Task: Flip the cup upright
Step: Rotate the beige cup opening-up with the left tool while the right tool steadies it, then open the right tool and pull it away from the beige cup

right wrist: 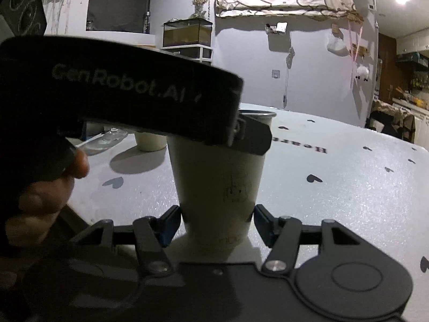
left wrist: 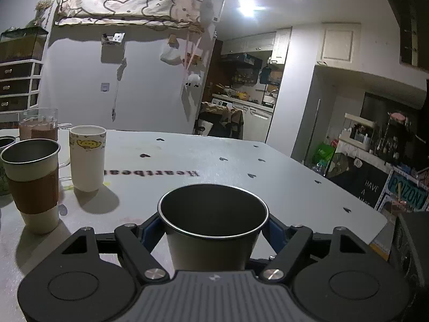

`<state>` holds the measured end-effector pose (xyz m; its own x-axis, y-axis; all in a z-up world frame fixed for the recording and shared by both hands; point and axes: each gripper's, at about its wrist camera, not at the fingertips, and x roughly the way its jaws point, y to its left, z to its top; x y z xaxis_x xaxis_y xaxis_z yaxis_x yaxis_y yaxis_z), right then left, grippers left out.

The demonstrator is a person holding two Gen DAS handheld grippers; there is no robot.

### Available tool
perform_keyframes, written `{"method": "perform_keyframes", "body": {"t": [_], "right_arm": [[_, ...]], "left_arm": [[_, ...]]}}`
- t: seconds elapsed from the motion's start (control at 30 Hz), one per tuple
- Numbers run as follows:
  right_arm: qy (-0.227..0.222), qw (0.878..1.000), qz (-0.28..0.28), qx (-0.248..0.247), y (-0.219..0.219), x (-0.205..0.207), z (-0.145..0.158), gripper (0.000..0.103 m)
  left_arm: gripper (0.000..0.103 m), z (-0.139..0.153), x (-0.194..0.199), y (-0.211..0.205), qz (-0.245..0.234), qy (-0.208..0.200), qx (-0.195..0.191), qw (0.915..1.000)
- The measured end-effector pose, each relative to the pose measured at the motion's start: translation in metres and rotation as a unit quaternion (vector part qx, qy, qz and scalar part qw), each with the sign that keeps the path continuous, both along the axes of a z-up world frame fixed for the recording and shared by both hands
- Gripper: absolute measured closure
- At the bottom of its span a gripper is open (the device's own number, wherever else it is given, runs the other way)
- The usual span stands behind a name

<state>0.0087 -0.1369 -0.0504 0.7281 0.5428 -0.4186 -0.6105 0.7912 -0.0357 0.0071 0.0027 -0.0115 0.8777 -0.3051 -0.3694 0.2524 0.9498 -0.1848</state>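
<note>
A cream cup with a metal rim stands upright, mouth up, between the blue pads of my left gripper, which grips it just below the rim. In the right wrist view the same cup stands on the white table. My right gripper has a blue pad close on each side of the cup's lower part, with small gaps showing. The left gripper's black body crosses above the cup and hides most of its rim.
At the left stand a metal cup with a brown sleeve, a white cup with a yellow cartoon band and a glass mug. The table's right edge is close. A hand holds the left gripper.
</note>
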Motion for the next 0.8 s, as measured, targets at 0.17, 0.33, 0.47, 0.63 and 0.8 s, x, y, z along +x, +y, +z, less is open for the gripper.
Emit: {"method": "perform_keyframes", "body": {"t": [0.17, 0.33, 0.47, 0.63, 0.8], "right_arm": [[-0.002, 1.0, 0.0, 0.005, -0.003, -0.006, -0.005, 0.042], [0.005, 1.0, 0.0, 0.016, -0.007, 0.0, -0.004, 0.043], [0.005, 1.0, -0.001, 0.013, -0.008, 0.0, -0.004, 0.039], [-0.003, 0.999, -0.026, 0.024, -0.016, 0.002, -0.001, 0.026], [0.001, 0.999, -0.04, 0.033, -0.023, 0.006, -0.001, 0.025]], "left_arm": [[0.024, -0.004, -0.001, -0.009, -0.014, 0.005, 0.022, 0.9996], [0.025, -0.005, 0.003, -0.014, -0.014, 0.002, 0.035, 0.9993], [0.025, -0.005, 0.007, -0.013, -0.004, -0.006, 0.04, 0.9992], [0.025, 0.0, 0.025, -0.001, 0.049, -0.037, 0.065, 0.996], [0.025, 0.005, 0.054, 0.019, 0.116, -0.052, 0.083, 0.9884]]}}
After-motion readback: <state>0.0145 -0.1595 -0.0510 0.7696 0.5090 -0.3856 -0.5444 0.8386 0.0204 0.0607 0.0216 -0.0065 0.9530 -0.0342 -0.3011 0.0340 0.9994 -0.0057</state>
